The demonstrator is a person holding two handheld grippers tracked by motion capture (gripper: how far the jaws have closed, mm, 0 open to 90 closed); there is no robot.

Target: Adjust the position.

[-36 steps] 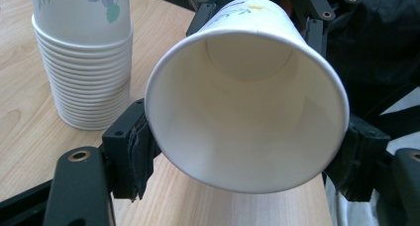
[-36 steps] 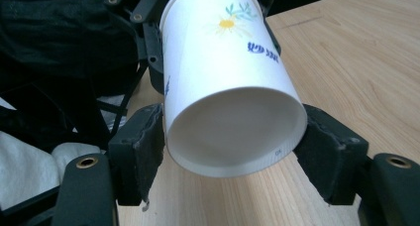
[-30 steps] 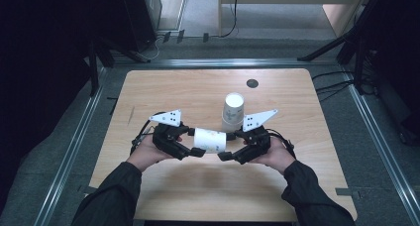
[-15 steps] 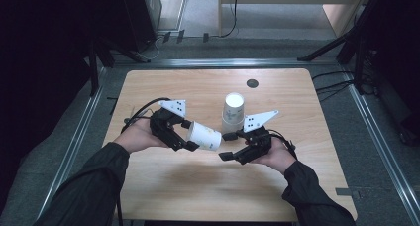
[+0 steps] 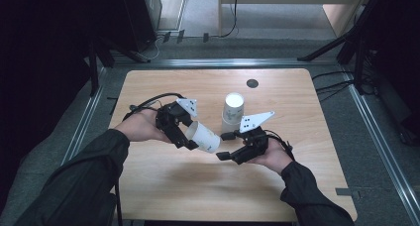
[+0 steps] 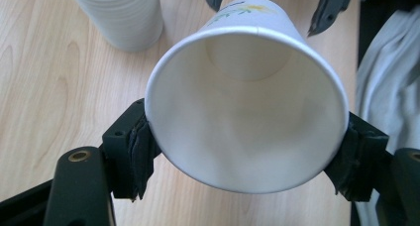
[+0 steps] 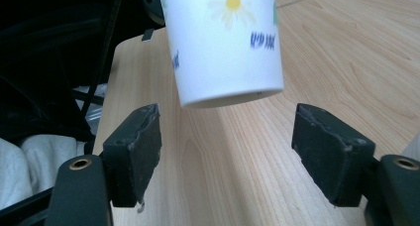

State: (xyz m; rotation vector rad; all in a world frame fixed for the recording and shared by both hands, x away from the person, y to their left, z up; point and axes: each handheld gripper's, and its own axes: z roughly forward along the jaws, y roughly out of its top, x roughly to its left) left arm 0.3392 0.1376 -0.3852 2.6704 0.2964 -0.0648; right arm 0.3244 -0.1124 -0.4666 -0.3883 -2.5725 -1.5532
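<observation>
The left hand-held gripper (image 5: 184, 137) is clamped across the rim of a paper cup (image 5: 204, 136), one pad on each side of the mouth (image 6: 246, 109). The cup is held in the air above the bench (image 5: 163, 186), lying nearly on its side, with its long axis running from the left hand-held gripper toward the right one and its base leading. The right hand-held gripper (image 5: 224, 145) waits just beyond that base with its jaws apart and empty, the base (image 7: 233, 98) hanging between and just ahead of its pads. A stack of cups (image 5: 233, 112) stands upright farther back on the bench. Judging by this, the right hand-held gripper is nearer the base, and any handover depends on it closing along that axis.
</observation>
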